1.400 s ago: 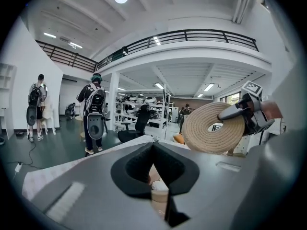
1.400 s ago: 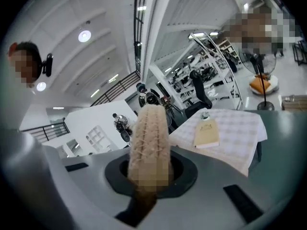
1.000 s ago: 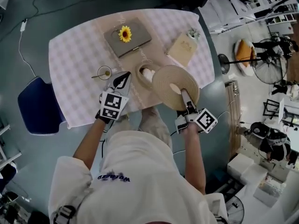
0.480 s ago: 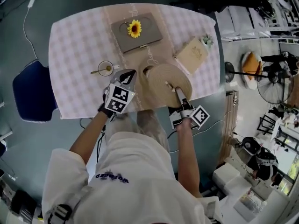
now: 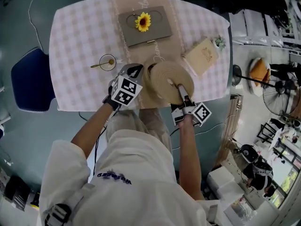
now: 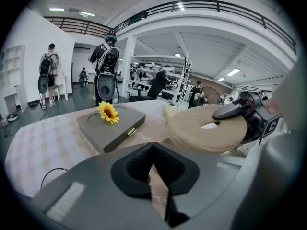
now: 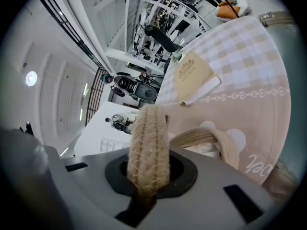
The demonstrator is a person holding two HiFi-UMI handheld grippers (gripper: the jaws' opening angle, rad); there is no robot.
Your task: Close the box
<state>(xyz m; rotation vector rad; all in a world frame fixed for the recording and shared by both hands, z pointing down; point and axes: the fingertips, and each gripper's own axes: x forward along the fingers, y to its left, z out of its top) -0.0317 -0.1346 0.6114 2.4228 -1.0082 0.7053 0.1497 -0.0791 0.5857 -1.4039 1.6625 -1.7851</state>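
Right tongs [image 5: 179,87] clamp woven lid [image 5: 167,76] rim, partly over open box [image 7: 218,140]; white contents [image 7: 205,150] inside. Left tongs [image 5: 133,71] closed, empty.

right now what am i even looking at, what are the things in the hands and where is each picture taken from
No robot here: a person holds a two-jaw gripper in each hand. The top-down picture comes from a camera on their head. The other two come from cameras riding on each gripper, looking along its jaws. The right gripper pinches a round woven lid by its rim, partly over the open box. The left gripper is shut on nothing, beside the lid. On the table: a grey case with a sunflower, a booklet and a small bowl.
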